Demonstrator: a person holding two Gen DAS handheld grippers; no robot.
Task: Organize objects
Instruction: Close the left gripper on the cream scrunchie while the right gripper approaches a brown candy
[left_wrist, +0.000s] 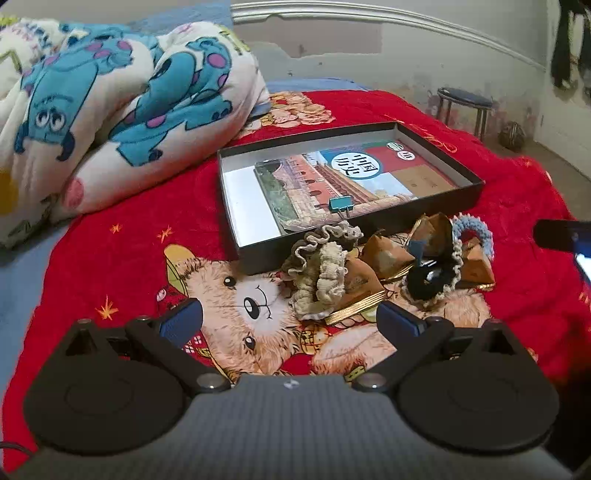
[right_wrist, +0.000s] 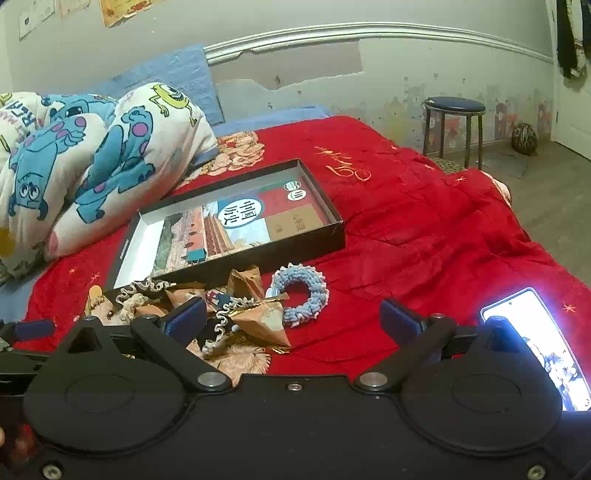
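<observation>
A shallow black box (left_wrist: 476, 184) (right_wrist: 338, 236) lies on the red bedspread and holds a picture book (left_wrist: 354, 177) (right_wrist: 236, 225) with a teal binder clip (left_wrist: 340, 204) on it. In front of the box lies a pile: a beige scrunchie (left_wrist: 325, 269), a black scrunchie (left_wrist: 428, 284), a blue scrunchie (right_wrist: 301, 299) (left_wrist: 476, 229) and several brown paper pyramid packets (left_wrist: 388, 254) (right_wrist: 262, 321). My left gripper (left_wrist: 290, 317) is open and empty just short of the beige scrunchie. My right gripper (right_wrist: 293, 317) is open and empty just short of the blue scrunchie.
A rolled cartoon-print quilt (left_wrist: 110, 110) (right_wrist: 92, 158) lies at the back left. A lit phone (right_wrist: 539, 343) lies on the bedspread at the right. A stool (right_wrist: 454, 122) and a ball (right_wrist: 524, 138) stand on the floor beyond the bed.
</observation>
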